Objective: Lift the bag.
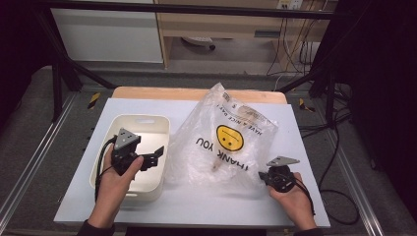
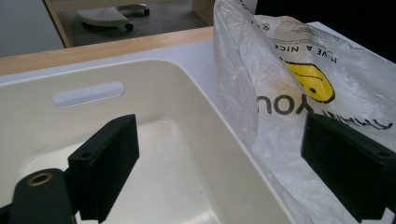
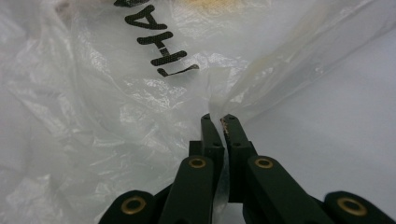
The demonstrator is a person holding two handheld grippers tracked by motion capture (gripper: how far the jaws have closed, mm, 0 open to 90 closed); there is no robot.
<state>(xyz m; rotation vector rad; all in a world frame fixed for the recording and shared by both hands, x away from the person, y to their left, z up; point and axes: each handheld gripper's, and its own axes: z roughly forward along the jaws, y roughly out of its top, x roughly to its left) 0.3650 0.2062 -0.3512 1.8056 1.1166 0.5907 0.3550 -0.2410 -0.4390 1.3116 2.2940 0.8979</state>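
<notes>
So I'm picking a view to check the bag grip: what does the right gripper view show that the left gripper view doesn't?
Right gripper view alone: the right tongs shut on a fold of the plastic bag, with the printed letters close up. Left gripper view alone: the left tongs standing open over the white bin, the bag's yellow smiley face, and the wooden table edge. Both share the bag and the white tabletop.

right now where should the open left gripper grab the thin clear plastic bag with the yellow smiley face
Best bet: the raised edge of the thin clear plastic bag with the yellow smiley face nearest the white plastic tub, coming in from the tub side. There the film stands up in a fold that jaws could close across. The left gripper is open over the tub; the right gripper pinches the opposite corner.
</notes>
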